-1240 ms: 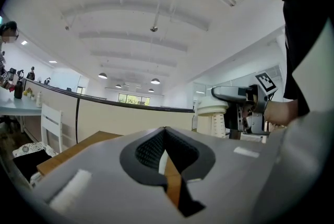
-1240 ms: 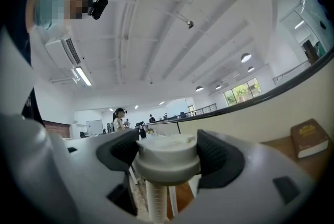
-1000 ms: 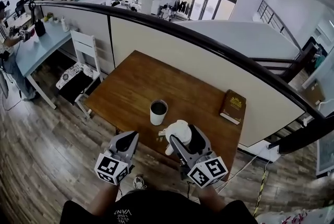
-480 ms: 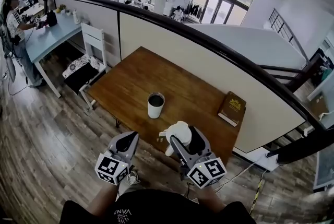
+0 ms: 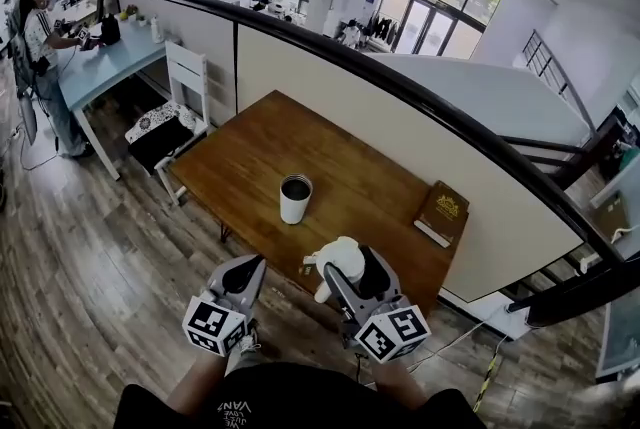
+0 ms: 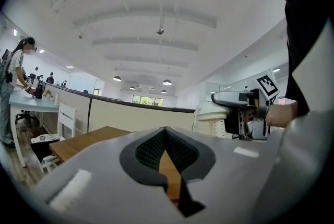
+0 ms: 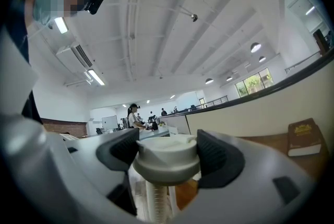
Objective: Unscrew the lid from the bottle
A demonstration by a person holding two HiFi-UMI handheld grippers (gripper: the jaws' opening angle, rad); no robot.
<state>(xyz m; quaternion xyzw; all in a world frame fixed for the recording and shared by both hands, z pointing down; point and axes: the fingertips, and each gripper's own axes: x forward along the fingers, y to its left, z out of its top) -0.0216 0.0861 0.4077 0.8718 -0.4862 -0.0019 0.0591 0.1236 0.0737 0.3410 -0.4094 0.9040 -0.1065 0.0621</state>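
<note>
A white bottle [image 5: 295, 200] stands uncapped in the middle of the wooden table [image 5: 350, 167], its dark mouth showing. Nearer me, above the table's front edge, my right gripper [image 5: 352, 267] is shut on the white lid [image 5: 338, 257]. In the right gripper view the lid [image 7: 167, 163] sits clamped between the black pads [image 7: 121, 150], with a ribbed straw [image 7: 155, 199] hanging under it. My left gripper [image 5: 249, 267] hovers to the left of the lid, apart from it. Its jaws are shut with nothing between them [image 6: 166, 137]. The left gripper view also shows the lid [image 6: 211, 112] at the right.
A brown book [image 5: 440, 211] lies at the table's far right corner and shows as the book [image 7: 304, 137] in the right gripper view. A white chair [image 5: 175, 107] stands left of the table. A curved partition [image 5: 400, 117] backs the table. A person [image 5: 40, 27] stands at a far left desk.
The head view has drifted, so the table and bottle sit slightly higher and further left. Both grippers keep their poses and the lid stays gripped. A person has appeared at the left desk.
</note>
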